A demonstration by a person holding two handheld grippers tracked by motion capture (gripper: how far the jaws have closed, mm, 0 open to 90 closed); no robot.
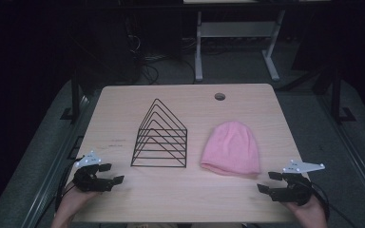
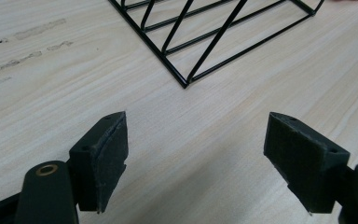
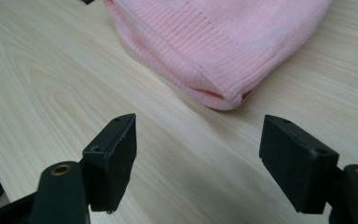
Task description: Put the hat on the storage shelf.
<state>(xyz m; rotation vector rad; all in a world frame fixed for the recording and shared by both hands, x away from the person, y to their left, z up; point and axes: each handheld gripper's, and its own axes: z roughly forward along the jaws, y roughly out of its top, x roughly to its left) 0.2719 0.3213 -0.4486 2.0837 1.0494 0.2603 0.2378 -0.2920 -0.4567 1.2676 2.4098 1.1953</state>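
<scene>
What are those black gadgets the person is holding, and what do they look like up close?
They are two hand-held grippers. The left gripper and right gripper are black, each with two blocky, wedge-shaped jaws on arms with brass-coloured rivets. Each carries a grey three-cornered plate on top, and a dark cable trails from the right one. No sleeves are visible.

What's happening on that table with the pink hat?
A person holds a gripper in each hand at the near edge of the table. The left gripper is open and faces the black wire rack. The right gripper is open and faces the pink hat. Neither touches anything; the hat lies flat beside the rack.
</scene>
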